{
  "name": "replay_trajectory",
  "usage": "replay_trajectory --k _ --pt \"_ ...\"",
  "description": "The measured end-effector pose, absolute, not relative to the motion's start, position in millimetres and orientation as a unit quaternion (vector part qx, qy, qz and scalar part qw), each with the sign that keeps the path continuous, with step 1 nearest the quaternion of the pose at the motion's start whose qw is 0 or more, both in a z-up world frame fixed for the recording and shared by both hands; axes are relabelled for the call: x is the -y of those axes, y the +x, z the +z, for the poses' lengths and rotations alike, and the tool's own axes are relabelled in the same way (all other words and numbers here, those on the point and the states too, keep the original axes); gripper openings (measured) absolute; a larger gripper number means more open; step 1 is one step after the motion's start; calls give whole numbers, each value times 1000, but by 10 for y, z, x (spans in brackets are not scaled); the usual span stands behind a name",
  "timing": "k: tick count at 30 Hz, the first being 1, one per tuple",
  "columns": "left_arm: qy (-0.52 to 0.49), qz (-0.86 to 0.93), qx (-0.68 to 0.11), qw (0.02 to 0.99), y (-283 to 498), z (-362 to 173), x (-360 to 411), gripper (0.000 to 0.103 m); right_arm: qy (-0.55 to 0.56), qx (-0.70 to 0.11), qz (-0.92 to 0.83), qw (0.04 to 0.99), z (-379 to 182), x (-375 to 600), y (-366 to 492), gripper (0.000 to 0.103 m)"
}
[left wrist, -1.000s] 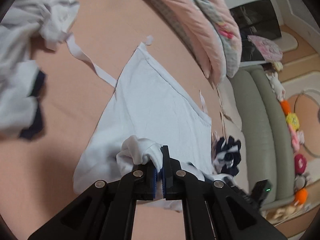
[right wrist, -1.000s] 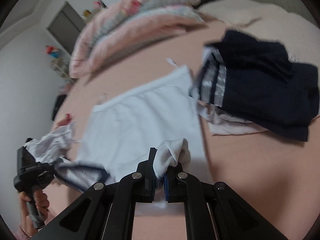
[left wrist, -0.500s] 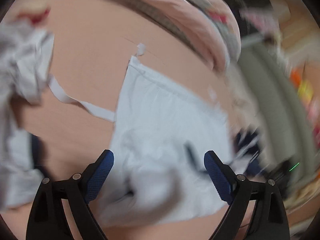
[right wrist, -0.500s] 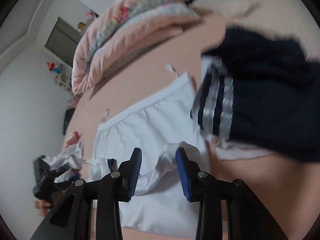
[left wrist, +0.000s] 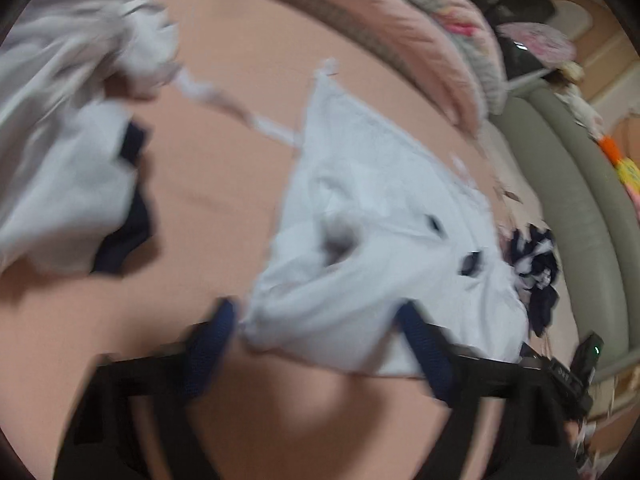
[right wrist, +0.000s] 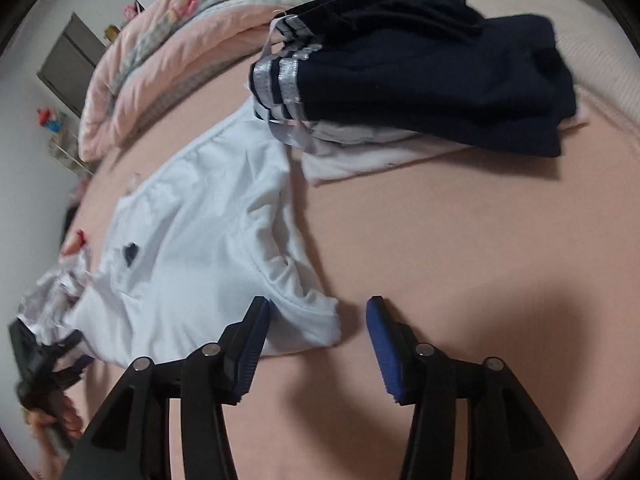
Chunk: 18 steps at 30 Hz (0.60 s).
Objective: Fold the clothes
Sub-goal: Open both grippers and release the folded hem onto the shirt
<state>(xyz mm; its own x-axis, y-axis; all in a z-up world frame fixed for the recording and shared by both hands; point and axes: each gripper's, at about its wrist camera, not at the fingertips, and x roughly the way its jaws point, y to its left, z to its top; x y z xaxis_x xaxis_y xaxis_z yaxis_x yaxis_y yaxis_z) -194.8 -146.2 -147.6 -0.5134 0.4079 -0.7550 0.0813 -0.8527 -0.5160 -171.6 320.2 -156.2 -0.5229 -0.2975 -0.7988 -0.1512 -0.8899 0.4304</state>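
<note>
White shirt, two navy patches

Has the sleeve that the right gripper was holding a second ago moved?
Yes. The sleeve, pinched and lifted before, now lies on the pink sheet, farther from the navy clothes. The right gripper has just been opening, empty.

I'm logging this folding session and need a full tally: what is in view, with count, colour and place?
White garment: one, white, spread mid-bed, near edge folded over.
Navy garment: one, navy with silver stripes, atop a pale folded piece, far right.
Clothes heap: one, white and navy, left side, blurred.
Striped bundle: one, navy and white, by the bed's edge.
Quilt: one, pink, along the far side.
Bed sheet: one, peach.
Sofa: one, grey-green, beside the bed.
Left gripper: jaws open, have just been closing; fabric edge between.
Right gripper: jaws open, have just been opening, at the garment's corner.
</note>
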Motion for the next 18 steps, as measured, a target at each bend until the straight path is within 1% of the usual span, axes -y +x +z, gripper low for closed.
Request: replay_trajectory --k 1,2,3,4,6,9,13,18 --pt "-485 834 246 94 -1957 -1465 1431 34 486 234 -840 55 -1560 -3180 -1705 51" --pt "-484 833 251 92 -1942 -1459 1444 31 486 237 -838 67 -1558 -3158 -1693 51" --pt "-482 832 260 91 -1920 -1453 1468 28 486 240 -836 79 -1557 -3136 -1682 49" --pt "-480 830 268 90 -1899 -1448 1493 24 484 235 -839 82 -1562 -3119 -1664 39" --pt "-480 828 278 87 -1859 -1405 1529 21 488 222 -840 84 -1589 -3104 -1658 14" --pt "-483 827 273 91 -1790 -1250 1519 19 469 221 -850 95 -1430 -3117 -1660 12" --pt "-483 828 264 109 -1618 -1055 1463 18 441 214 -862 126 -1136 -3083 -1594 12" --pt "-493 822 262 115 -1404 -949 1450 17 435 251 -854 137 -1035 -3086 -1447 11"
